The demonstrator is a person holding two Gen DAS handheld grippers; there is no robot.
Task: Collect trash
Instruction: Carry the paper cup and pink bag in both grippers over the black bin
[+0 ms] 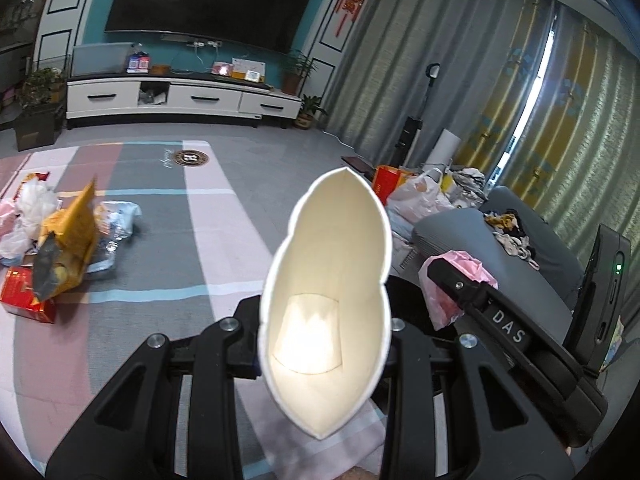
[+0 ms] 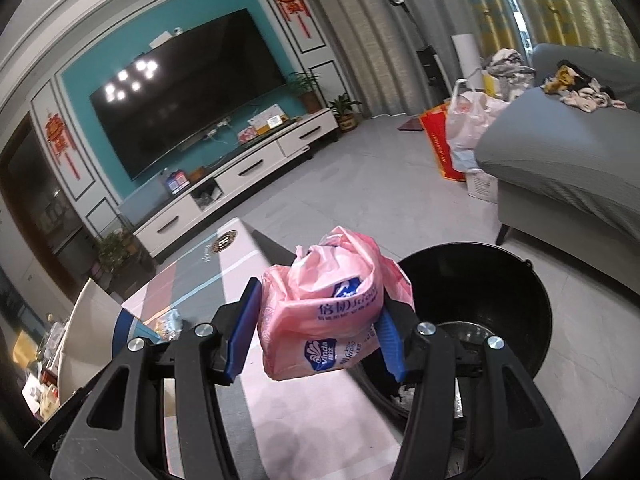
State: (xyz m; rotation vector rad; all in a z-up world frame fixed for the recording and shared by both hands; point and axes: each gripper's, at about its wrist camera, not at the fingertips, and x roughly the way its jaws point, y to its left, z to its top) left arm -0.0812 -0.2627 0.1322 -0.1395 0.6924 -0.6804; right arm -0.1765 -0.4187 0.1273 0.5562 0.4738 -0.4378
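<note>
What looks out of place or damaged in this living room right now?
The paper cup in the left tool is squashed from round into a pointed oval. A heap of trash, with wrappers, bags and a red box, is strewn over the rug. The right tool holds a crumpled pink bag beside the black bin.

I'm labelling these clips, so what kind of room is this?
Most likely a home living room: a wall-mounted television above a low white cabinet, a grey sofa, and a patterned floor mat.
</note>
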